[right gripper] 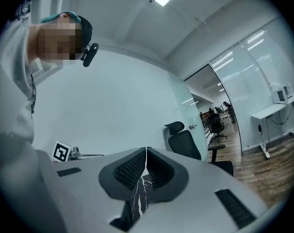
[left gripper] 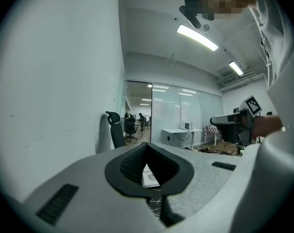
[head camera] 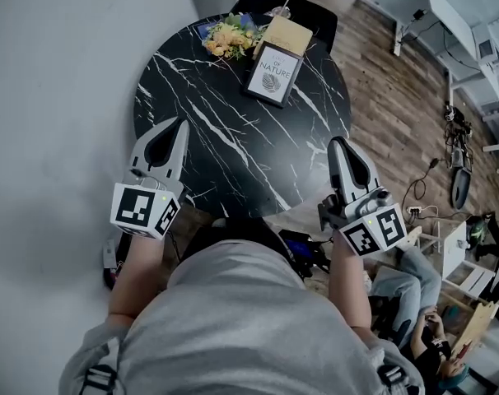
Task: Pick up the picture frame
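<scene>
Task not begun. My left gripper and my right gripper: jaws closed, nothing held, both over near edge of table. Picture frame untouched at far side, just beside flowers. Left to do: reach, open, grasp, lift.

Sliver, likely picture frame, rest hidden behind fingers.

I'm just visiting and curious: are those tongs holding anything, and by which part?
Nothing is held. The left tongs and right tongs are both closed and empty; the picture frame stands untouched farther back on the table.
</scene>
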